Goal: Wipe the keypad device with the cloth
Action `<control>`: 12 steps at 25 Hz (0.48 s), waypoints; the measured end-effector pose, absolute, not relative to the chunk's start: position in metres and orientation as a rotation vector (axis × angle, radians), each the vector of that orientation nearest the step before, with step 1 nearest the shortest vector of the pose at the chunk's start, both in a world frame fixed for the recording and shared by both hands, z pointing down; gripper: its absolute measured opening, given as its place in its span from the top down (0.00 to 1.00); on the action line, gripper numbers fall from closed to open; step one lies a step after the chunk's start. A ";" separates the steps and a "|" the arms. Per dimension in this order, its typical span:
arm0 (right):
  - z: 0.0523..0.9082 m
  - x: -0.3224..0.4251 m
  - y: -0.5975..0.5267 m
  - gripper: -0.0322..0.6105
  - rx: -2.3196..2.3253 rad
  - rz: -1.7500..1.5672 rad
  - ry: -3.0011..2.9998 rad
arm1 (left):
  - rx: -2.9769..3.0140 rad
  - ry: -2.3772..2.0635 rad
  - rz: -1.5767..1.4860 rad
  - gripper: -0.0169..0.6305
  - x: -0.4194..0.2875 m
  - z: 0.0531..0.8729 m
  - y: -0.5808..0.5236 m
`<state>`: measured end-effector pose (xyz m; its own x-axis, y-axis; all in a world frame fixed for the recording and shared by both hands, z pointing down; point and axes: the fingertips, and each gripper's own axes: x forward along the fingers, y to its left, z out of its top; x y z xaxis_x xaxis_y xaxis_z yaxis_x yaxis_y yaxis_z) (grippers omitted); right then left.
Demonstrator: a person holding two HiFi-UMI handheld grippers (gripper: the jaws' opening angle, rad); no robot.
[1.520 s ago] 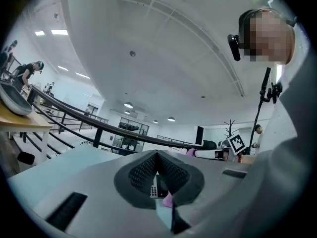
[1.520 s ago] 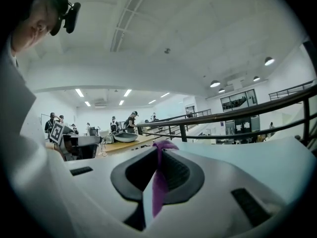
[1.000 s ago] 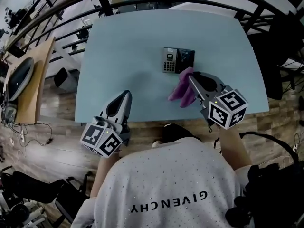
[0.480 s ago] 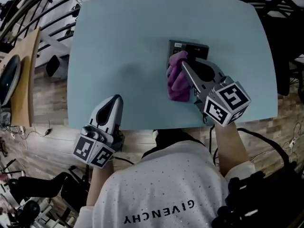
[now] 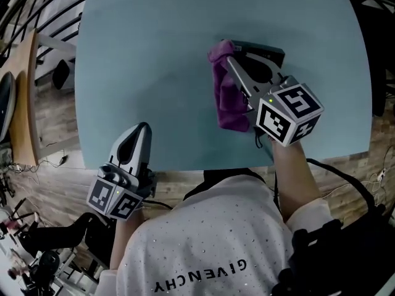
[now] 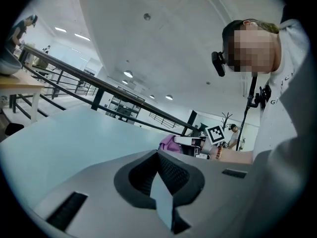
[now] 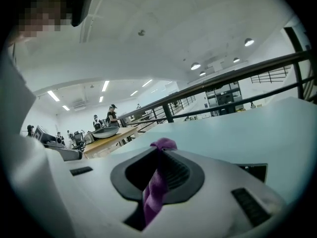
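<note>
Here the right gripper [image 5: 229,60] pinches a soft, crumpled purple cloth [image 5: 229,100] at the left edge of the flat dark keypad device [image 5: 264,49] on the smooth pale-blue table [image 5: 148,54]. The left gripper [image 5: 137,134], jaws pressed together and empty, is at the table's near edge.

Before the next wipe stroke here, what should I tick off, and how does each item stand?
1. Cloth gripped by right gripper: ok, pinched between its jaws.
2. Cloth over device: ok, it covers the left end; the right part shows.
3. Cloth pressed onto device: cannot tell.
4. Left gripper out of the way: ok, jaws shut on nothing, near the front edge of the table.
5. Device braced: not ok, nothing holds it.
</note>
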<state>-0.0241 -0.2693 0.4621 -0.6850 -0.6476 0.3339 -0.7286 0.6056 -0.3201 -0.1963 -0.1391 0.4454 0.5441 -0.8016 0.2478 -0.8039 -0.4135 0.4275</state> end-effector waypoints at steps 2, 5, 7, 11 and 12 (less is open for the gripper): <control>0.472 -0.021 -0.273 0.91 1.171 0.637 -2.624 | 2.277 -1.288 0.008 0.97 -0.197 0.454 -0.141; 0.484 -0.015 -0.277 0.91 1.200 0.624 -2.589 | 2.272 -1.282 0.003 0.97 -0.198 0.461 -0.147; 0.485 -0.011 -0.283 0.91 1.213 0.606 -2.574 | 2.273 -1.279 -0.002 0.97 -0.199 0.462 -0.156; 0.485 0.001 -0.290 0.91 1.259 0.585 -2.539 | 2.286 -1.254 0.000 0.97 -0.197 0.459 -0.164; 0.485 0.006 -0.290 0.91 1.276 0.589 -2.527 | 2.291 -1.244 -0.001 0.97 -0.196 0.458 -0.163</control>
<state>0.0055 -0.2897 0.4854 -0.5855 -0.7092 0.3928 -0.8098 0.5348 -0.2414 -0.1958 -0.1628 0.4575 0.5761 -0.7806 0.2426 -0.7802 -0.4365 0.4480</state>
